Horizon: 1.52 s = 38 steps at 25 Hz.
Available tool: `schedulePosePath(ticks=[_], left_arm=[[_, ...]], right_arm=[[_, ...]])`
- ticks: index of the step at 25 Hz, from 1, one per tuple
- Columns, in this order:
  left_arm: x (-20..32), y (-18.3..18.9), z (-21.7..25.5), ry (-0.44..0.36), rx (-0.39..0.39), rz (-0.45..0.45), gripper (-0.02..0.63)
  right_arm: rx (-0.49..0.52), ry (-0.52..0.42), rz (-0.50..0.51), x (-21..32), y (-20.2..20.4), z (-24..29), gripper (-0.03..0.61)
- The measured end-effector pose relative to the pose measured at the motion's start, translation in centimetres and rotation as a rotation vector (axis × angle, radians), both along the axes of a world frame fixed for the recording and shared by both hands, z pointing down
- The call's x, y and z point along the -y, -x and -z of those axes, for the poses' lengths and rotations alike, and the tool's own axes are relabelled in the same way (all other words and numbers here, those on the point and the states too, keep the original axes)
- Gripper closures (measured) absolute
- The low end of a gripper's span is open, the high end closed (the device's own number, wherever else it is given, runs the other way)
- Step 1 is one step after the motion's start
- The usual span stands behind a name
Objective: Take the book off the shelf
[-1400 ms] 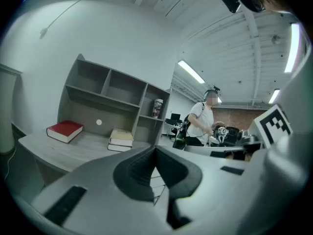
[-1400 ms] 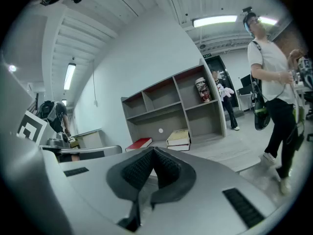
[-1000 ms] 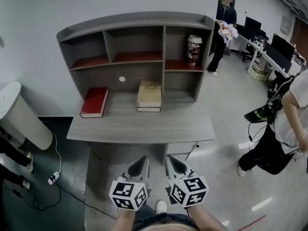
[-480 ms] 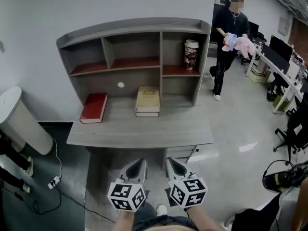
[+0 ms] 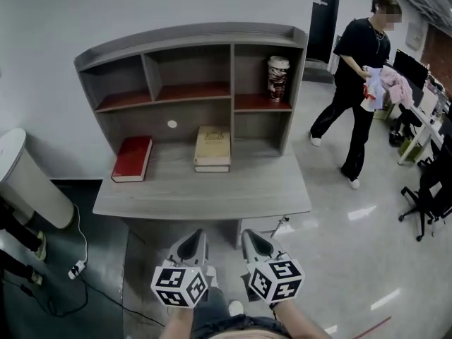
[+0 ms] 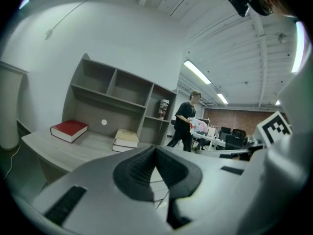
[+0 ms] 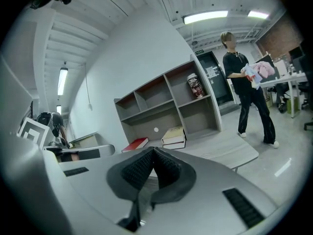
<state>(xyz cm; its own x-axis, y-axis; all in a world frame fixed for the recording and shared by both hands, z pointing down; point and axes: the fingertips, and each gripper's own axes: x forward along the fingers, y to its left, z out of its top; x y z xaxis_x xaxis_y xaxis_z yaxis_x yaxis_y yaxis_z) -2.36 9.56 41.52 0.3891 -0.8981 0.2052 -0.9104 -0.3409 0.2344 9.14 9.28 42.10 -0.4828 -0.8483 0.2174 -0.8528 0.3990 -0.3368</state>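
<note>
A grey desk (image 5: pixel 205 193) carries a shelf unit (image 5: pixel 191 83) against the wall. A red book (image 5: pixel 132 158) lies flat on the desk's left under the shelves. Two tan books (image 5: pixel 212 147) lie stacked in the middle; they also show in the gripper views (image 6: pixel 125 138) (image 7: pixel 173 136). A patterned can (image 5: pixel 276 78) stands in the right cubby. My left gripper (image 5: pixel 195 239) and right gripper (image 5: pixel 252 239) hang side by side in front of the desk, below its edge, both shut and empty.
A person (image 5: pixel 360 83) in black carries clothes across the floor at the right. Office desks with monitors (image 5: pixel 413 73) and a chair (image 5: pixel 427 189) stand at the far right. A white cylindrical bin (image 5: pixel 25 182) and floor cables (image 5: pixel 78 267) sit at the left.
The person in black has walked from the back doorway toward the right front. Another person at the right edge has left the view. My grippers have barely moved.
</note>
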Motion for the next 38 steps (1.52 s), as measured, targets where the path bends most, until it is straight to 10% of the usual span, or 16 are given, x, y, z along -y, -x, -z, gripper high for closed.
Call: schedulePosePath(ticks=[38], left_arm=[[27.8, 7.2, -3.0, 0.121, -0.005, -0.090, 0.601]], right_arm=[[-0.001, 0.105, -0.086, 26.9, 6.8, -2.4, 0.571]])
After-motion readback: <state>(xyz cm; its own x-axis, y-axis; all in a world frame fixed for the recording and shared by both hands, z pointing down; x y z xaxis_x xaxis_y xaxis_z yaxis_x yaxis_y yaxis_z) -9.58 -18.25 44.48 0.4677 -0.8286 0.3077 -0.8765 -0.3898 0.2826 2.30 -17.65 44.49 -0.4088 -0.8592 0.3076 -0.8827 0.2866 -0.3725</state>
